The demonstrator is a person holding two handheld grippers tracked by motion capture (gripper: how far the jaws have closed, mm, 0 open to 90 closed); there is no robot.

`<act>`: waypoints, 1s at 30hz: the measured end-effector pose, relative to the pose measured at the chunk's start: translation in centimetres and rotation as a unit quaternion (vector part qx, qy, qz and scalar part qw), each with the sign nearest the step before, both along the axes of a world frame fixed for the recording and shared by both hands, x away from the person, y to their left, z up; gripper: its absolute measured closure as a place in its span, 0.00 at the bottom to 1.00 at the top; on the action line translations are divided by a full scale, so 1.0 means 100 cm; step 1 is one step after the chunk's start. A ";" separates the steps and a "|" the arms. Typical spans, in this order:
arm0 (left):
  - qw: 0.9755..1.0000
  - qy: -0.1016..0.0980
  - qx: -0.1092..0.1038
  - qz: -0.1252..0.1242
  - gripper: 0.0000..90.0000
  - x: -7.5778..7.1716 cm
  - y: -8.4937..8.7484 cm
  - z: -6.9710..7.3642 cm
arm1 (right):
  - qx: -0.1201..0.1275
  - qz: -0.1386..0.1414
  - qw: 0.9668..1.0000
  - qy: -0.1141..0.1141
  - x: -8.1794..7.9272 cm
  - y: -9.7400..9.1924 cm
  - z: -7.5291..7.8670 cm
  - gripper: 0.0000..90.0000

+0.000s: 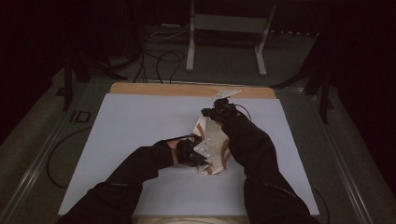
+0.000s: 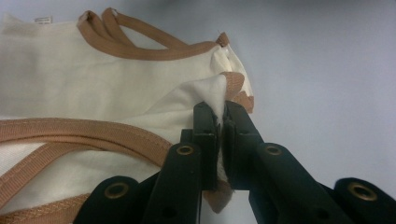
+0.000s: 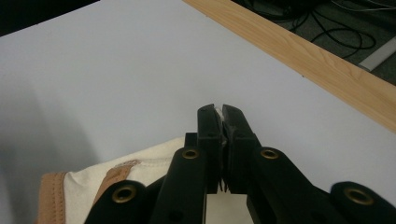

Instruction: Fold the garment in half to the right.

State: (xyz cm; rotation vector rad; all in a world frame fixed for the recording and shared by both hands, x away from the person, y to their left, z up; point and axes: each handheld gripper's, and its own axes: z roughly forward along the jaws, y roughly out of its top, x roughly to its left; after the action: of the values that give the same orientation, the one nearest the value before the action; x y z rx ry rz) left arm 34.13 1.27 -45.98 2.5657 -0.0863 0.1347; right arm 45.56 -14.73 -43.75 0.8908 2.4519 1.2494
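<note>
A cream cloth bag with tan trim lies stretched between my two grippers near the middle of the white table cover. My left gripper is at the bag's near end; in the left gripper view it is shut on a fold of cream fabric by a trimmed corner, with the bag's body and a tan handle spread out to the left. My right gripper holds the far end. In the right gripper view it is shut on a thin sliver of the cream cloth, with the bag below left.
The white cover spans most of the table, and a wooden strip shows along the far edge, also seen as a wooden strip in the right gripper view. Beyond it are floor cables and a metal stand. Dark sleeves come in from the bottom.
</note>
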 end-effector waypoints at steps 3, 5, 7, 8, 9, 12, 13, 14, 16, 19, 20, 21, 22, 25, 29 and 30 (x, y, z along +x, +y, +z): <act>1.000 0.000 0.007 -0.005 0.95 0.000 -0.007 0.001 | 0.002 -0.004 1.000 0.000 -0.001 -0.006 -0.002 0.97; 1.000 0.001 0.010 -0.008 0.95 0.000 -0.010 0.001 | 0.003 -0.007 1.000 0.001 -0.001 -0.010 -0.004 0.97; 1.000 0.001 0.013 -0.010 0.95 0.000 -0.011 0.001 | 0.004 -0.008 1.000 0.000 -0.002 -0.012 -0.004 0.97; 1.000 0.001 0.014 -0.011 0.95 0.000 -0.012 0.001 | 0.006 -0.010 1.000 0.002 -0.002 -0.014 -0.005 0.97; 1.000 0.003 0.016 -0.011 0.95 0.001 -0.013 0.001 | 0.006 -0.011 1.000 0.000 -0.002 -0.016 -0.005 0.97; 1.000 0.006 0.018 -0.015 0.95 0.001 -0.015 0.001 | 0.007 -0.016 1.000 0.000 -0.004 -0.020 -0.006 0.97; 1.000 0.006 0.023 -0.017 0.95 0.001 -0.016 0.001 | 0.005 -0.018 1.000 -0.004 -0.005 -0.023 -0.007 0.97; 1.000 0.006 0.023 -0.017 0.95 0.001 -0.016 0.001 | 0.005 -0.018 1.000 -0.004 -0.005 -0.023 -0.007 0.97; 0.999 0.008 0.025 -0.020 0.95 0.001 -0.018 0.001 | 0.004 -0.019 1.000 -0.007 -0.006 -0.025 -0.008 0.97; 0.999 0.010 0.025 -0.021 0.95 0.002 -0.021 0.002 | 0.004 -0.026 1.000 -0.005 -0.006 -0.032 -0.011 0.97; 0.999 0.010 0.027 -0.020 0.95 0.002 -0.022 0.002 | 0.004 -0.026 1.000 -0.005 -0.006 -0.032 -0.011 0.97; 0.999 0.014 0.030 -0.020 0.95 0.002 -0.024 0.002 | 0.005 -0.028 1.000 -0.005 -0.006 -0.036 -0.012 0.97; 0.999 0.014 0.030 -0.020 0.95 0.002 -0.024 0.002 | 0.005 -0.028 1.000 -0.005 -0.006 -0.036 -0.012 0.97; 0.999 0.017 0.033 -0.022 0.95 0.004 -0.029 0.001 | 0.007 -0.032 0.999 -0.004 -0.006 -0.043 -0.017 0.97; 0.999 0.023 0.033 -0.021 0.95 0.006 -0.035 0.000 | 0.012 -0.039 0.999 -0.001 -0.005 -0.050 -0.022 0.97; 0.999 0.023 0.033 -0.021 0.94 0.006 -0.035 0.000 | 0.012 -0.039 0.999 -0.001 -0.005 -0.050 -0.022 0.97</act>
State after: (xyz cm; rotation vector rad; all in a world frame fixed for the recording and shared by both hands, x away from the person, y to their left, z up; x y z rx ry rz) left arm 34.74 -2.22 -46.01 2.6301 -0.1298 0.0578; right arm 45.01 -19.74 -45.96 0.9810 2.3818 1.2549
